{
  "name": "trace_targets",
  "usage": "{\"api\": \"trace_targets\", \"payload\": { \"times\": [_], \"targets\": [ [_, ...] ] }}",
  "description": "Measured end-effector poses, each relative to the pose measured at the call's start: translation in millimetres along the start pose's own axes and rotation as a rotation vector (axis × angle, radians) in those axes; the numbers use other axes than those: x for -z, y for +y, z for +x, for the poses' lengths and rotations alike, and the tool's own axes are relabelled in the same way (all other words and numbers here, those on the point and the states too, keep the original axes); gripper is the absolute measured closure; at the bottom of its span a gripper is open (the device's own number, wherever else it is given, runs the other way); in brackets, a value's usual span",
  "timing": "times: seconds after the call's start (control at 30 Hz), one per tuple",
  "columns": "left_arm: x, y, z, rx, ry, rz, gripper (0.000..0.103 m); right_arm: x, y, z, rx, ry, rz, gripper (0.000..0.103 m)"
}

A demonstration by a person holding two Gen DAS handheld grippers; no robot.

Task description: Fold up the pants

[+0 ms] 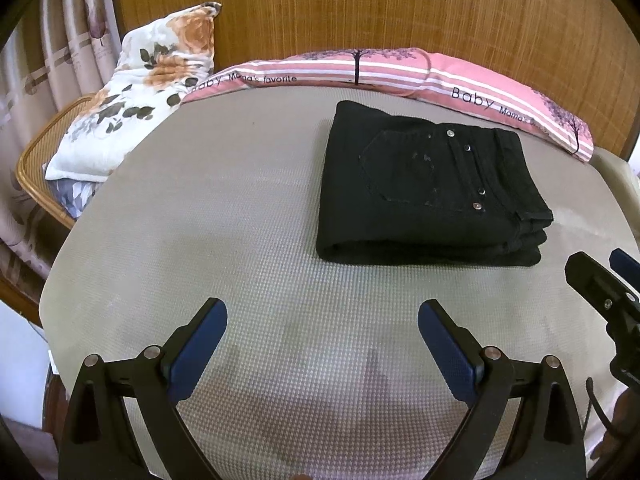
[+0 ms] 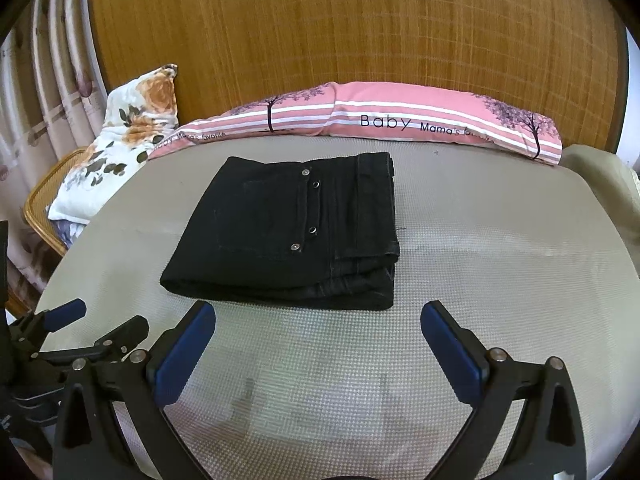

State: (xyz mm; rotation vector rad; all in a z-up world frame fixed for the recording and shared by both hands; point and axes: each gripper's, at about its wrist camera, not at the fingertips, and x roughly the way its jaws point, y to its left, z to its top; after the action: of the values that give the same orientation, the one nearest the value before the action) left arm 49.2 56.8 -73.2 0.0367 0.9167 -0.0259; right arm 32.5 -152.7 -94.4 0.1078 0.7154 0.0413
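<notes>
Both sets of jaws stood spread wide with nothing between them: the left gripper (image 1: 322, 316) and the right gripper (image 2: 318, 318) hovered over the grey mattress (image 2: 480, 264). The folded black pants (image 2: 288, 232) lay just beyond them, before the pink striped pillow (image 2: 400, 118).

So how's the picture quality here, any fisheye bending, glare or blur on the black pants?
Left wrist view: strong fisheye bending, the mattress edge curves and corners go dark; the folded pants are sharp, rivets glinting. Right wrist view: same bowing on the wooden headboard; pants in focus but so dark that folds barely show; soft even light, no harsh glare.
</notes>
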Motion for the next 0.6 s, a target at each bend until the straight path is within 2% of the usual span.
{"api": "trace_targets", "payload": {
  "times": [0.33,0.6],
  "targets": [
    [1.7,-1.3,1.3,-0.014,-0.002,0.008,0.007,2.2,1.2,4.7,-0.004,0.022,-0.018,0.001],
    [-0.6,4.4,0.2,-0.072,-0.032,0.001,0.008,3.0,0.5,8.5,-0.004,0.036,-0.01,0.001]
  ]
}}
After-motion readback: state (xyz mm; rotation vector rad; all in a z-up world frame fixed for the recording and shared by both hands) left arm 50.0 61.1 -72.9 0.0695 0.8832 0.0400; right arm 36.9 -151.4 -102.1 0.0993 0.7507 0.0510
